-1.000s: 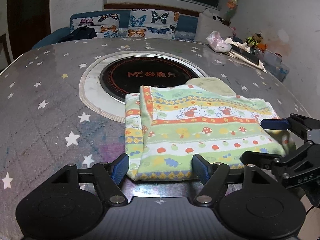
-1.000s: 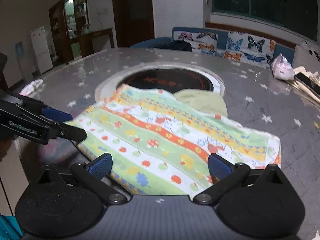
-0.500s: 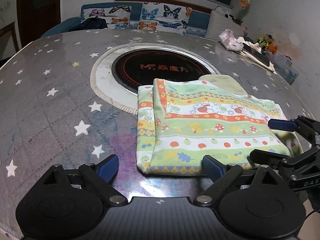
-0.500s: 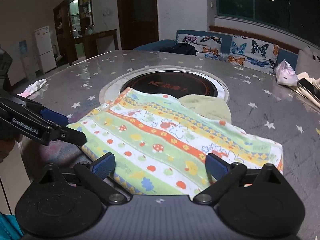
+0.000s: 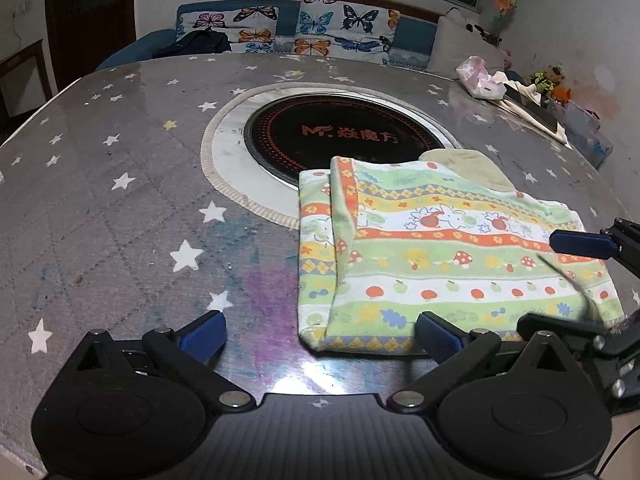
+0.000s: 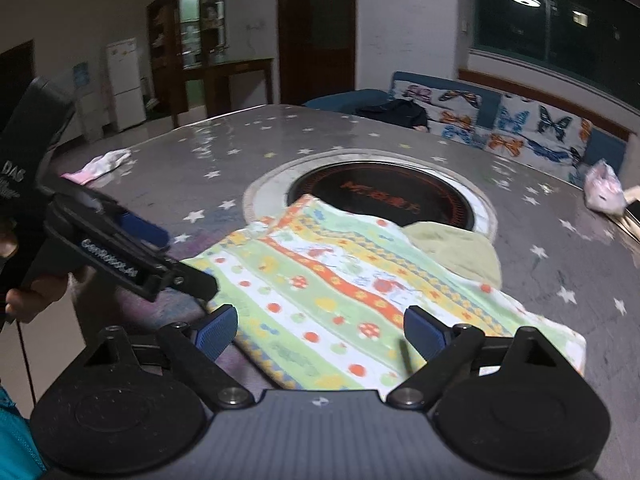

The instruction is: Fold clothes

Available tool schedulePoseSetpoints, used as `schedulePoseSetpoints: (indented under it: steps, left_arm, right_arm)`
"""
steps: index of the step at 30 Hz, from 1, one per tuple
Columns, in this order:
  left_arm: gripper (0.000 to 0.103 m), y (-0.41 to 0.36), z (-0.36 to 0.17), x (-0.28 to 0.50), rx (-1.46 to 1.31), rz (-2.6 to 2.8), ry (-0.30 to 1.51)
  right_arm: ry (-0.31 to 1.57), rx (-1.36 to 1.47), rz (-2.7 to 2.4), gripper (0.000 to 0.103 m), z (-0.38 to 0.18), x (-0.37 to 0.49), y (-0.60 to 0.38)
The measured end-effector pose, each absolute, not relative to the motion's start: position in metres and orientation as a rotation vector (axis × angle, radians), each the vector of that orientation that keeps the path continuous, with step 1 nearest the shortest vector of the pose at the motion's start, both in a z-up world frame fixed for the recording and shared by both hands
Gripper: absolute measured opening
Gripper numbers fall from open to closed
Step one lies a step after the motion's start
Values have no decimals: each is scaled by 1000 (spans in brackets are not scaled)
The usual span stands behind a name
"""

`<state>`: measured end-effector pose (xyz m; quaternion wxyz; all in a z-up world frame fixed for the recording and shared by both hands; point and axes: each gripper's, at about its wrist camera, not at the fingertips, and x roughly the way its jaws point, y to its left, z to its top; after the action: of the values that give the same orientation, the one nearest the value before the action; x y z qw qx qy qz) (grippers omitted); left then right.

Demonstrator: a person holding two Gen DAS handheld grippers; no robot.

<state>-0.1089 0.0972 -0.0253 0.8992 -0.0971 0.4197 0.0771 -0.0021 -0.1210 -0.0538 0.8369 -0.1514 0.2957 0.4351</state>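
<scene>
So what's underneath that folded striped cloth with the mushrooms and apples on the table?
A plain pale green cloth pokes out from under the folded striped cloth at its far edge, beside the round black cooktop. How far it extends beneath is covered.

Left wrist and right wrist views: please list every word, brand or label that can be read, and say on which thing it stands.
"M" logo, then four Chinese characters too stylised to read surely: orange, on the black cooktop.
"GenRobot.AI": on the left gripper, side of one finger.
"DAS": on that gripper's handle; the script line below is too blurred.
Same cooktop print in the right wrist view: blurred.
</scene>
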Motion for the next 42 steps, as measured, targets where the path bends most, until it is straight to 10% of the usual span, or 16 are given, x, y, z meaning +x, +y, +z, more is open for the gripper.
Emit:
schedulePoseSetpoints:
  steps: [27,42]
  left_arm:
    - [103,127,-13,-95,-287,209,856]
    - [103,141,-10,-83,-446,185,837]
  right_arm:
    - [596,-521,1129,62,-61,-23,-63]
    - [596,-445,1176,12,-55,-14,-57]
